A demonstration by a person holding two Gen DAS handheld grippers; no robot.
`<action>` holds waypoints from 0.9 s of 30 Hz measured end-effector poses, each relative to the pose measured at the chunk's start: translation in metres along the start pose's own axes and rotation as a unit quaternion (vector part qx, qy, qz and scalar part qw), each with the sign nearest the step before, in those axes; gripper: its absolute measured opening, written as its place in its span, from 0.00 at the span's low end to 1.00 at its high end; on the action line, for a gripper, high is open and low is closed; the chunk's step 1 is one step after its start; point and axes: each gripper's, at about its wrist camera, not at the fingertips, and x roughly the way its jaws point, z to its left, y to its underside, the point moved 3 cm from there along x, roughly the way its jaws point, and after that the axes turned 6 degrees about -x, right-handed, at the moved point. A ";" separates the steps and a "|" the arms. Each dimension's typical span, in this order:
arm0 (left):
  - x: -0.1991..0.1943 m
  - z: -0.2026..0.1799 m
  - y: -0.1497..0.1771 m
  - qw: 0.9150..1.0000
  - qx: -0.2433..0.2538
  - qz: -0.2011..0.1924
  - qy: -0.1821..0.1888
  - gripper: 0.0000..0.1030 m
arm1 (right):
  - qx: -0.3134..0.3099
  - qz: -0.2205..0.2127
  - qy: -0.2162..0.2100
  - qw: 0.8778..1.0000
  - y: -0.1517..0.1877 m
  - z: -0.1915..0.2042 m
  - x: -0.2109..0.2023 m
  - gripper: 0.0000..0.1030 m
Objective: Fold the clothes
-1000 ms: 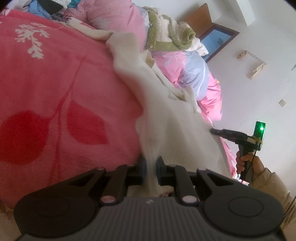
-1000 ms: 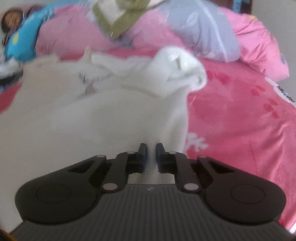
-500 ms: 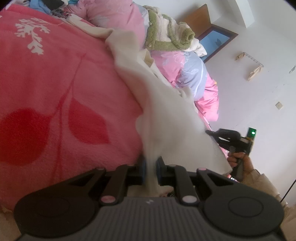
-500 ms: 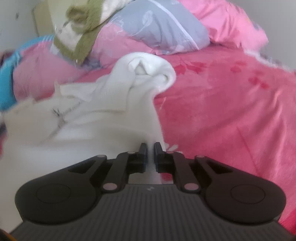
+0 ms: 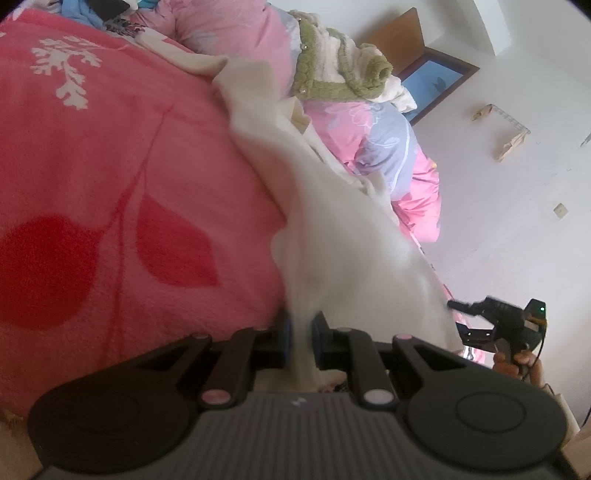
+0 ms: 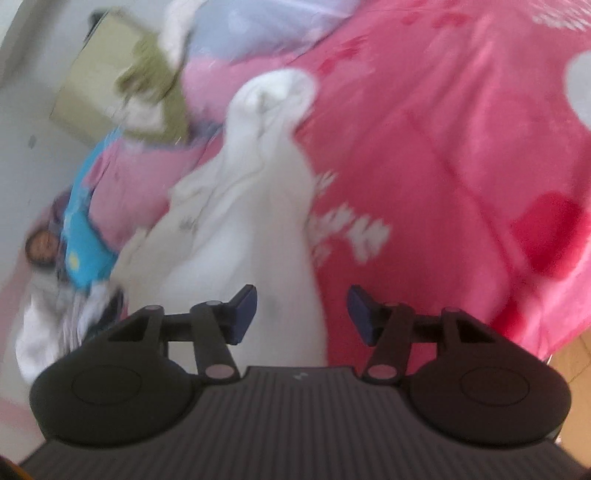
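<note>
A pink blanket (image 5: 110,192) with red leaf shapes is covering the bed, and the cream garment (image 5: 332,236) is lying stretched across it, running from the heaped pink quilt (image 5: 236,33) at the far edge to the near edge. A green-trimmed fleece (image 5: 332,74) is sitting on that quilt. The left gripper (image 5: 300,343) is clamping the garment's near edge between its pads. The right gripper (image 6: 301,314) has just been opening; its jaws are standing apart, with cloth lying loose between them, touching neither pad.
</note>
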 end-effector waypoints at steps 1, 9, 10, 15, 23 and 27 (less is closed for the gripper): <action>0.000 0.000 0.000 1.000 0.000 0.000 -0.001 0.14 | -0.038 0.010 0.015 0.999 0.005 0.009 0.002 0.48; 0.000 -0.002 0.001 1.000 0.001 -0.001 -0.003 0.14 | -0.147 0.027 0.080 0.986 0.022 0.031 -0.001 0.39; 0.000 -0.001 0.001 1.000 0.001 -0.001 -0.003 0.14 | -0.143 0.027 0.076 0.986 0.025 0.032 -0.003 0.39; -0.001 -0.003 0.001 1.000 0.004 -0.006 -0.008 0.14 | -0.154 0.031 0.072 0.985 0.037 0.034 -0.005 0.30; -0.013 -0.010 0.001 1.000 -0.009 -0.020 0.011 0.09 | -0.100 0.005 0.042 0.994 0.032 0.035 -0.018 0.05; -0.026 -0.012 -0.004 0.998 -0.032 -0.025 0.054 0.08 | -0.069 -0.021 0.013 0.997 0.026 0.036 -0.037 0.04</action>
